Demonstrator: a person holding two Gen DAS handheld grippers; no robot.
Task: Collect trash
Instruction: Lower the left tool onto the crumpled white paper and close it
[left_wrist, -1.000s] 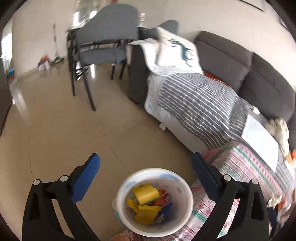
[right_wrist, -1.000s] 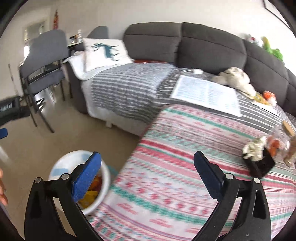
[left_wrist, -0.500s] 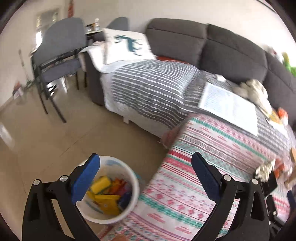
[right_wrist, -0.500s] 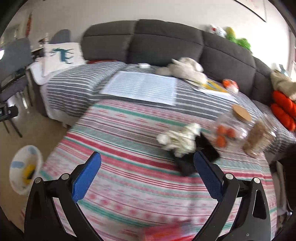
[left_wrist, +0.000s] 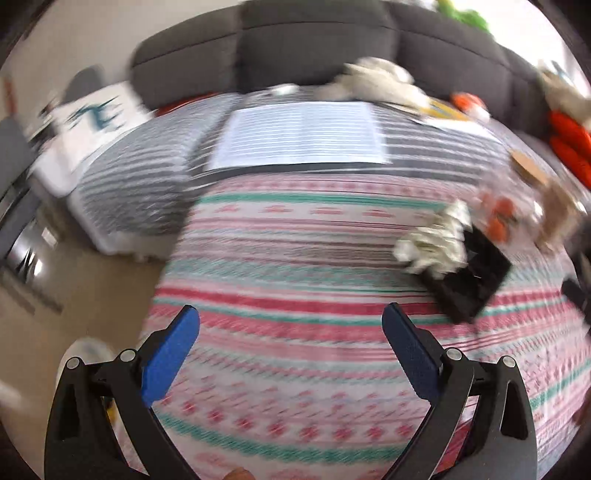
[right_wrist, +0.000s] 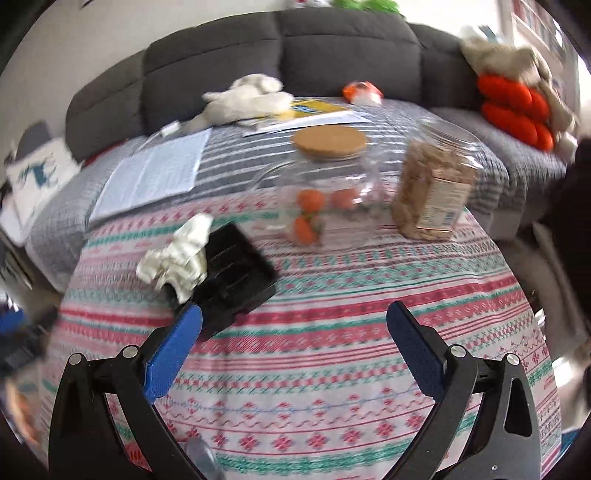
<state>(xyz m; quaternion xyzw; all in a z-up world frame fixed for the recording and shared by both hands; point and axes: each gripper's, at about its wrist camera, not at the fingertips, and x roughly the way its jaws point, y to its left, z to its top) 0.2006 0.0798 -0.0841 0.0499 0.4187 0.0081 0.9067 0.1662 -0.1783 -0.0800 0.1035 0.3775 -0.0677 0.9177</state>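
A crumpled white paper wad (right_wrist: 177, 256) lies on the patterned tablecloth (right_wrist: 332, 332), leaning on a black plastic tray (right_wrist: 236, 275). The left wrist view, blurred, shows the same paper wad (left_wrist: 434, 242) and black tray (left_wrist: 469, 277) at the right. My right gripper (right_wrist: 293, 325) is open above the cloth, its left finger close to the tray's near edge. My left gripper (left_wrist: 290, 328) is open over bare cloth, well left of the wad. A white trash bucket (left_wrist: 83, 354) peeks out at the lower left, behind the left finger.
A clear jar with a cork lid (right_wrist: 325, 184) holding orange items and a plastic jar of cereal (right_wrist: 436, 184) stand behind the tray. Papers (right_wrist: 155, 173), a soft toy (right_wrist: 247, 96) and orange cushions (right_wrist: 513, 107) lie on the grey sofa (right_wrist: 280, 51) beyond.
Both views have swung right, from the floor and trash bucket to the table. The wad, tray and jars are now nearer in the right view. Both grippers stay open.
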